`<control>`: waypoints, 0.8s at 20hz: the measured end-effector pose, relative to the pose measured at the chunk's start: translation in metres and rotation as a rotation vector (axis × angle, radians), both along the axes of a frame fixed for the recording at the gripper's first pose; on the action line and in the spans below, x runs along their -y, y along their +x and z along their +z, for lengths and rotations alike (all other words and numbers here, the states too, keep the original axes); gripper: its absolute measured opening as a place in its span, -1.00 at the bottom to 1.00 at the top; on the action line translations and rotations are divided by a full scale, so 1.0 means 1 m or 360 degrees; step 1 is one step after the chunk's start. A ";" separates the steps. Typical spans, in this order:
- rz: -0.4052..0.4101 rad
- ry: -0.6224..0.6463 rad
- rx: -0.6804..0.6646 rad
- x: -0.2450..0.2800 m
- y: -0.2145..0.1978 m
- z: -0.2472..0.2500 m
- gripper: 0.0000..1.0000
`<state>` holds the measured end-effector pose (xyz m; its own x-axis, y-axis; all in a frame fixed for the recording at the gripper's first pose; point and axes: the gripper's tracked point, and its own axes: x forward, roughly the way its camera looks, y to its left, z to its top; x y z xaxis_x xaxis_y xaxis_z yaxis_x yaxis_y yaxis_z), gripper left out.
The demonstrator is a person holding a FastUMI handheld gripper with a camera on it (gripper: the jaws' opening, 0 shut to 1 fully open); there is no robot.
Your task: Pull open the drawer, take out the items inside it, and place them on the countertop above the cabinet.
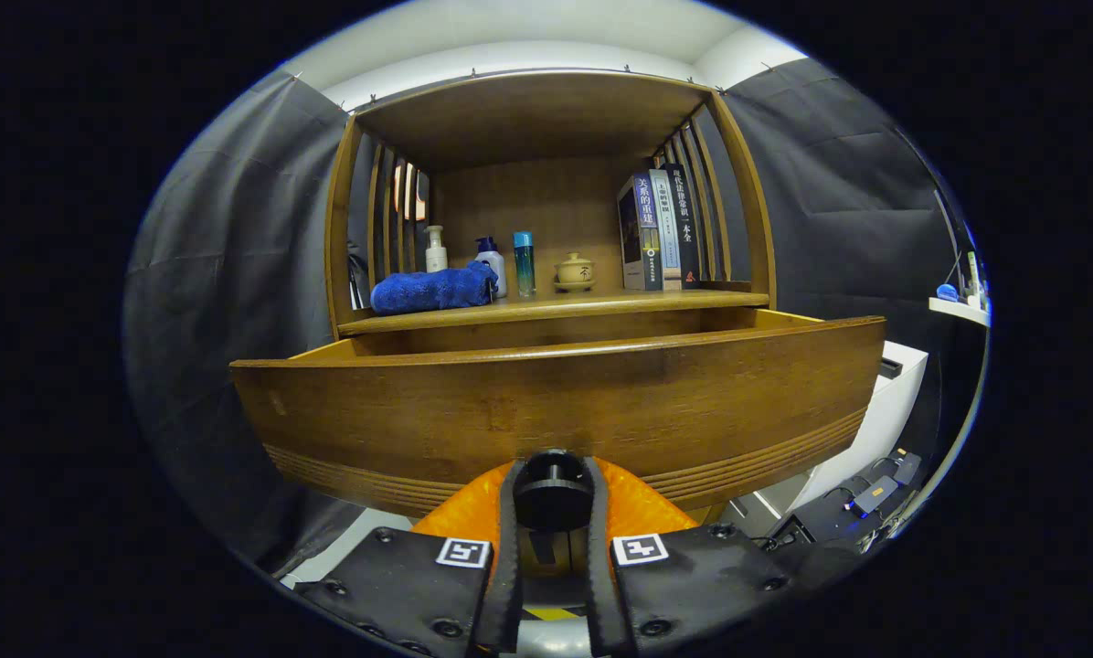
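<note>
Currently the gripper (pixel 553 493) is clenched on the round dark knob (pixel 553 493) of the drawer (pixel 556 411), both fingers (pixel 508 539) pressing its sides; the drawer stands pulled partly out below the countertop (pixel 556 306). Risk: an off-axis pull may let the knob slip free or jam the drawer in its runners. The drawer front blocks the interior, so its contents cannot be determined. A blue towel (pixel 432 288) lies on the countertop.
</note>
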<state>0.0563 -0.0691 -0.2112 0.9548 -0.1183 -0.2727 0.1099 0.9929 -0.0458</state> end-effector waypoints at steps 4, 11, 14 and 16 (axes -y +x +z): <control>-0.0001 0.0020 -0.0037 -0.002 -0.013 -0.002 -0.29; -0.0009 0.0022 -0.0077 -0.002 -0.023 -0.011 -0.29; -0.0004 -0.0001 -0.0056 -0.001 -0.024 -0.010 -0.26; -0.0012 -0.0007 -0.0049 0.000 -0.025 -0.009 -0.22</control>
